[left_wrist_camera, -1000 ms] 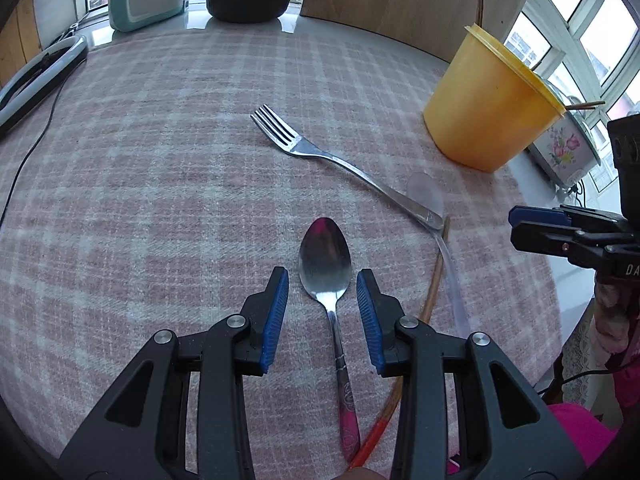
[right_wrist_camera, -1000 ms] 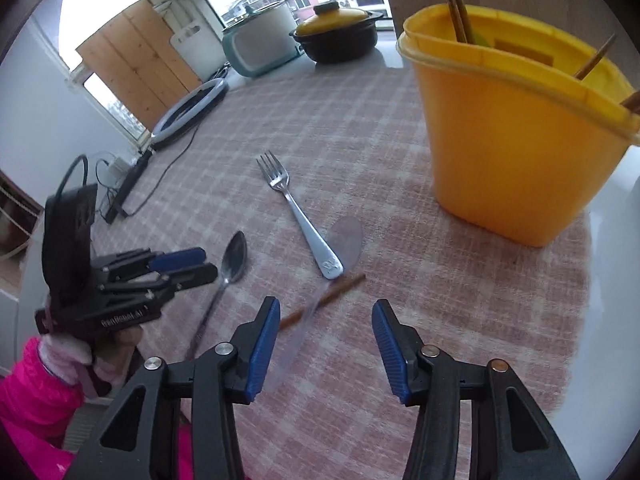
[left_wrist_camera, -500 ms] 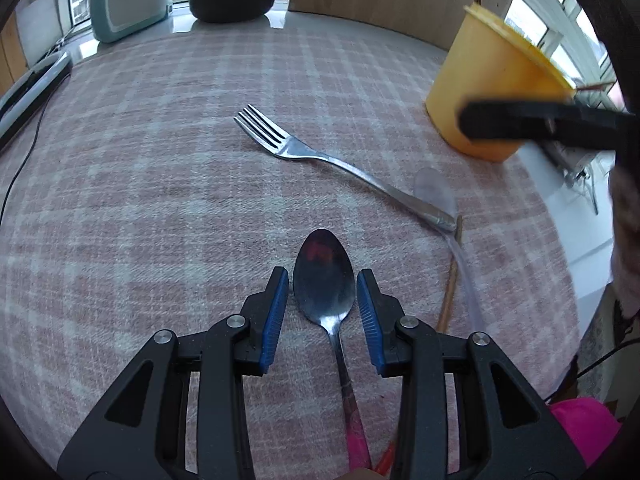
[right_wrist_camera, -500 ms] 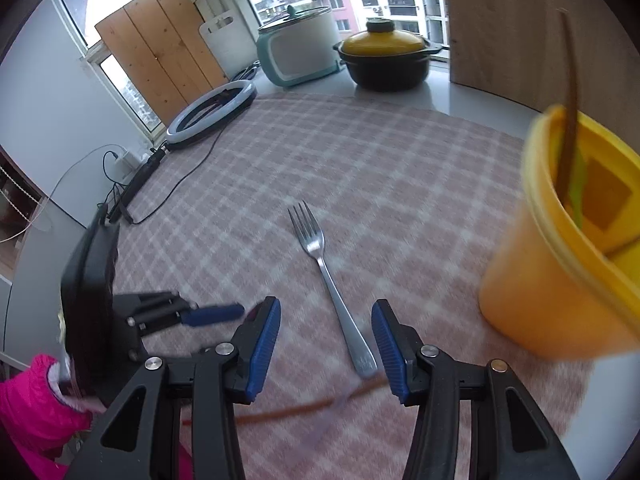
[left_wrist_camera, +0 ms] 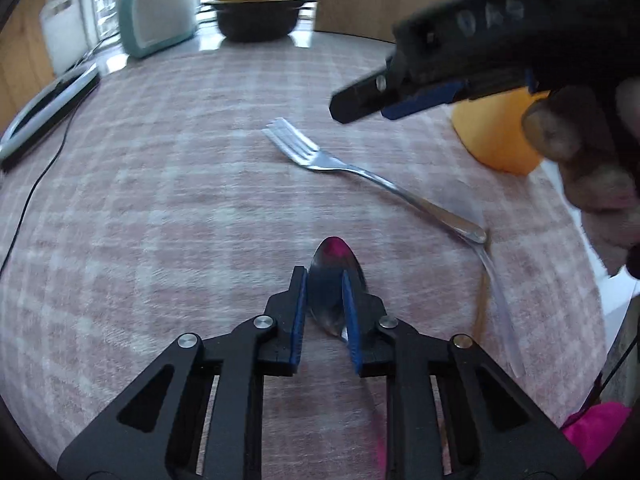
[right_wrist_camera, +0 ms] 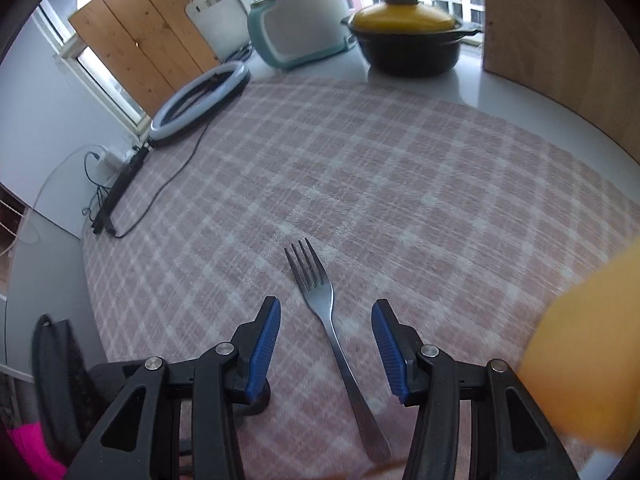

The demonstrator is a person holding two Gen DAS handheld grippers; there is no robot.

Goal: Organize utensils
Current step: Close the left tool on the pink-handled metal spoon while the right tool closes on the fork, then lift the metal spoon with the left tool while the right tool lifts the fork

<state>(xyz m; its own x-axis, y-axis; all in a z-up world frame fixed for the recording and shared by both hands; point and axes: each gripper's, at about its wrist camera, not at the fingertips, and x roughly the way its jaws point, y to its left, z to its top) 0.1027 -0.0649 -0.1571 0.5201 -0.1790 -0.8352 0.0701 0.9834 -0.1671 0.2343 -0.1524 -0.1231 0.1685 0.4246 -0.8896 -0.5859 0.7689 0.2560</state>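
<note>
Currently the left gripper (left_wrist_camera: 325,292) is sitting low over the spoon (left_wrist_camera: 334,270), jaws drawn in close on either side of the bowl and appearing to pinch it by its edges; actual contact is hard to confirm through motion blur. Spoon's long axis is running straight back along the gripper's own line, bowl fwd past the fingertips, handle trailing under the gripper body toward the camera. It appears to be lying on the checked cloth (left_wrist_camera: 160,208) of the counter or barely off it; cannot tell which.

The right gripper (right_wrist_camera: 325,336) is hovering over the fork (right_wrist_camera: 320,304) w/ jaws spread wide and holding nothing. Fork is lying flat on the cloth, centred in the gap, tines pointing away, handle running back toward the camera and a little to the right, so its axis is roughly parallel to the fingers. Judgement: a close here would take the neck across its narrow width, which is favourable.

Yellow tub (left_wrist_camera: 496,136) is standing at the right of both views, nearer the right gripper. A clear plastic utensil (left_wrist_camera: 500,288) and a brown stick (left_wrist_camera: 482,300) are lying beside the fork's handle end, apart from both grippers.

Judgement: left-hand spoon grasp is the step in hand; fork is next for the right.
</note>
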